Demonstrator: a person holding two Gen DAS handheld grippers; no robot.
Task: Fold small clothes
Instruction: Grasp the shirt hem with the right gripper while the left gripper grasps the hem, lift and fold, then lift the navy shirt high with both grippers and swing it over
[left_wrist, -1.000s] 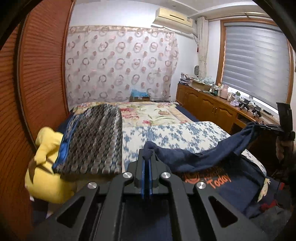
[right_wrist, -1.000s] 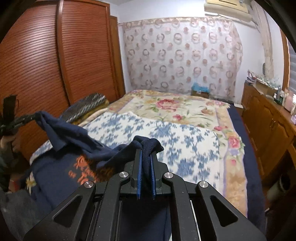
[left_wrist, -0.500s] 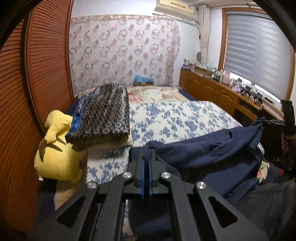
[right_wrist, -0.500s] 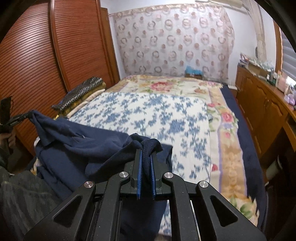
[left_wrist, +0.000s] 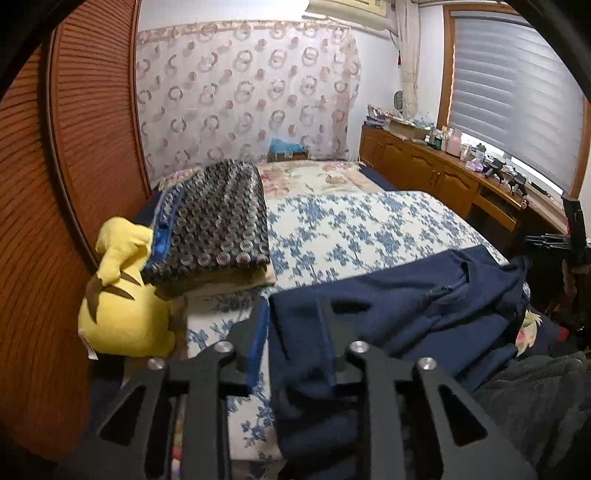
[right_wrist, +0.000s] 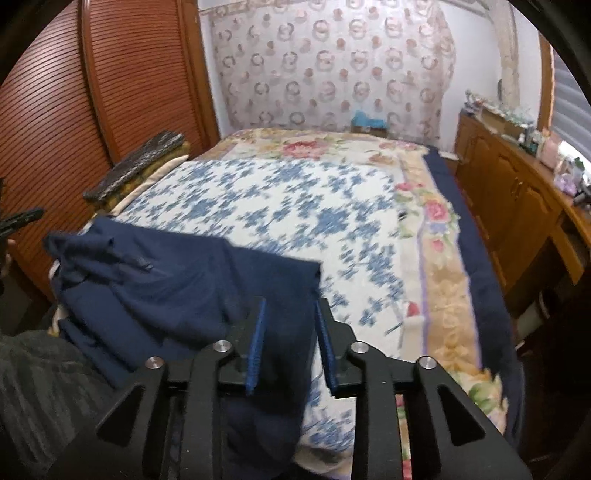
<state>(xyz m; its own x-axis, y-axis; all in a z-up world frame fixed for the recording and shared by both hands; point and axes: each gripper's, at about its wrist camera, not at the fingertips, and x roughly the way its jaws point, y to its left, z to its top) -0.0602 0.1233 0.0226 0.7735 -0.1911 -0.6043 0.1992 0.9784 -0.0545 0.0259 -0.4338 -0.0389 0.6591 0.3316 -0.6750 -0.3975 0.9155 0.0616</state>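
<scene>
We are in a bedroom, looking along a bed (left_wrist: 369, 221) spread with a blue-and-white floral quilt, a ring-patterned curtain (left_wrist: 243, 96) hanging at the far end. At our left stands a slatted wooden wardrobe door (left_wrist: 66, 184). Beside it, at the bed's near left edge, we see a yellow plush toy (left_wrist: 122, 306) touching a folded dark patterned blanket (left_wrist: 218, 221), which lies on a cream one. Next comes our left gripper (left_wrist: 295, 332), its jaws opening: the blue pads stand apart with the near left corner of the navy garment (left_wrist: 406, 306) lying between them, not pinched. The garment rests folded on the near end of the quilt, its back side up and its collar towards the right in the left wrist view. Further right, the right wrist view shows our right gripper (right_wrist: 290, 341), jaws likewise opening, with the garment's (right_wrist: 184, 288) other near corner loose between the spread pads and draping over the bed's edge. Beyond it the quilt gives way to a flowered coverlet (right_wrist: 439, 258) with a navy border. Along the right wall runs a wooden cabinet (left_wrist: 436, 173) crowded with small items, under a window blind (left_wrist: 513, 85).
</scene>
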